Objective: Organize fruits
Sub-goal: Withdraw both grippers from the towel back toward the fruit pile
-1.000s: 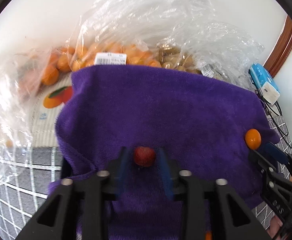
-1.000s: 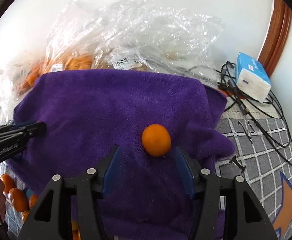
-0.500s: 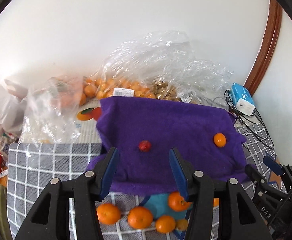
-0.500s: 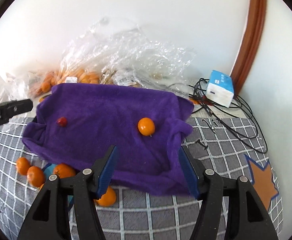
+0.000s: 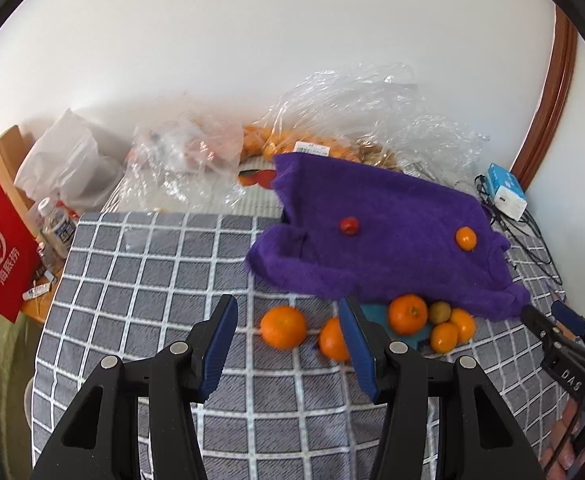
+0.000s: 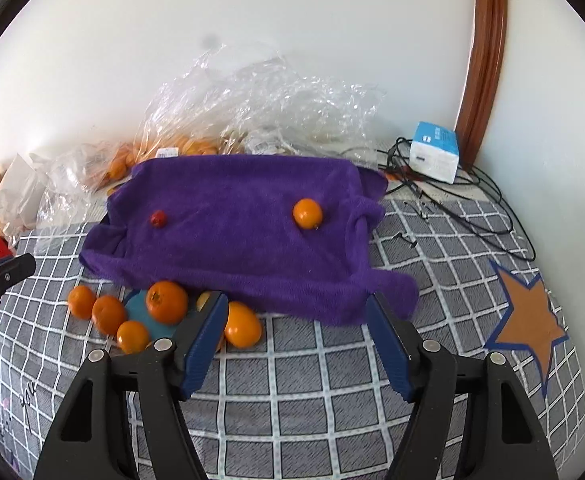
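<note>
Grey checked bedding [image 6: 312, 380] is carrying a purple towel [image 6: 232, 248], with a loose cluster of oranges [image 6: 167, 302] lying at its near edge. That cluster is sitting ahead and left of the right claw [image 6: 298, 338], whose jaws are opening on nothing, and ahead-right of the released, empty left claw [image 5: 288, 344], seemingly nearer.

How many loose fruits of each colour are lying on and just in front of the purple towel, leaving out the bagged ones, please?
Orange fruits: 6, one on the purple towel and five in front of it
Red fruit: 1, on the towel
Yellow-green fruit: 1, in the front cluster
Total: 8
</note>
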`<action>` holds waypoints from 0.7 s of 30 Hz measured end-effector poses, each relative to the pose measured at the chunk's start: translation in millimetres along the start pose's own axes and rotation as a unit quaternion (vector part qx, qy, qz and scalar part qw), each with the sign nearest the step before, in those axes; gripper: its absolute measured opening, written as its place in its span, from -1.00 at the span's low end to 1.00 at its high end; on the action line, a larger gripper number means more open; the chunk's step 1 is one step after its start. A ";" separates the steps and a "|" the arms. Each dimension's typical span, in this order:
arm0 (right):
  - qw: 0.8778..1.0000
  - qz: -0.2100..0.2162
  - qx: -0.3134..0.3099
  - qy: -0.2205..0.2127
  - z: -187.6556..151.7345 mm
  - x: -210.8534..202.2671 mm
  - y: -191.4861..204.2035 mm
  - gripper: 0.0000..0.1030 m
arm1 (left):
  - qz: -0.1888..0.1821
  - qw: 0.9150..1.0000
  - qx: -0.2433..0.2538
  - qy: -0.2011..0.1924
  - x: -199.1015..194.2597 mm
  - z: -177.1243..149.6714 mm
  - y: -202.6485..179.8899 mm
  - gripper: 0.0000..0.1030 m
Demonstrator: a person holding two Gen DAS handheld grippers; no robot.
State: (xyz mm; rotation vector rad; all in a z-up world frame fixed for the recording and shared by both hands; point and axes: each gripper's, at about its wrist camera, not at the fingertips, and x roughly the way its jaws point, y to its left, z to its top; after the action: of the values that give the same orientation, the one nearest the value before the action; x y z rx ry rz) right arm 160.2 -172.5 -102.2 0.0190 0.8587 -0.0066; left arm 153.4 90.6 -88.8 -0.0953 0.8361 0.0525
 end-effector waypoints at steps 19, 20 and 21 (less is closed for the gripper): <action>0.997 0.045 -0.058 0.022 -46.3 40.9 36.2 -0.34 | 0.037 0.998 -0.035 0.042 26.6 -70.0 52.0 -0.02; 0.997 0.047 -0.058 0.024 -46.3 44.3 34.9 -0.34 | 0.035 0.998 -0.038 0.044 29.4 -72.4 53.7 -0.02; 0.997 0.050 -0.056 0.025 -45.6 48.9 33.2 -0.34 | 0.030 0.998 -0.041 0.046 32.0 -75.0 54.9 -0.02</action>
State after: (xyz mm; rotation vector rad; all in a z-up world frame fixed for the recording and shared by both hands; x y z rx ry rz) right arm 158.1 -138.4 -168.5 -0.0434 0.9060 0.1363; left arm 114.9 137.6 -166.1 -0.1501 0.9291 0.1401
